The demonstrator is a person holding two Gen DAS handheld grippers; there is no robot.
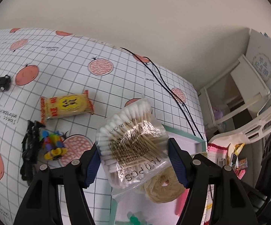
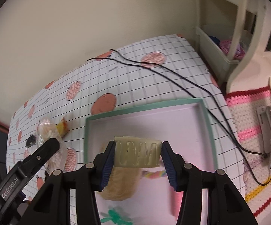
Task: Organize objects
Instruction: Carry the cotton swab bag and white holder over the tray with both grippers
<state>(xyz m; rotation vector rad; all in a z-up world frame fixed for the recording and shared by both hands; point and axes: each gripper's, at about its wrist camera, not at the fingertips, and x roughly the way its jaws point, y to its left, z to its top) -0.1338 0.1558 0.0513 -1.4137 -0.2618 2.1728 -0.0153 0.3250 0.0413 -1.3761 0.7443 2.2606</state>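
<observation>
A bag of cotton swabs [image 1: 133,142] is pinched between the pads of the left hand-held gripper [image 1: 133,161] and held in the air just over the near-left corner of the tray [image 1: 199,140]. A cream hair claw [image 2: 138,153] is clamped across its ends by the right hand-held gripper [image 2: 138,161], raised above the tray's pink floor. Inside the tray, a beige scrunchie [image 1: 163,187], a green item [image 2: 114,215], a pink bar [image 2: 176,202] and a striped piece [image 2: 156,174] are already seen, so the sorting is judged partly done. Left out on the counter [image 1: 69,71] are a snack packet [image 1: 66,106], a colourful toy [image 1: 52,144], a black strip [image 1: 29,150] and a small black object [image 1: 0,83]. Both carried items are judged still to be set down.
</observation>
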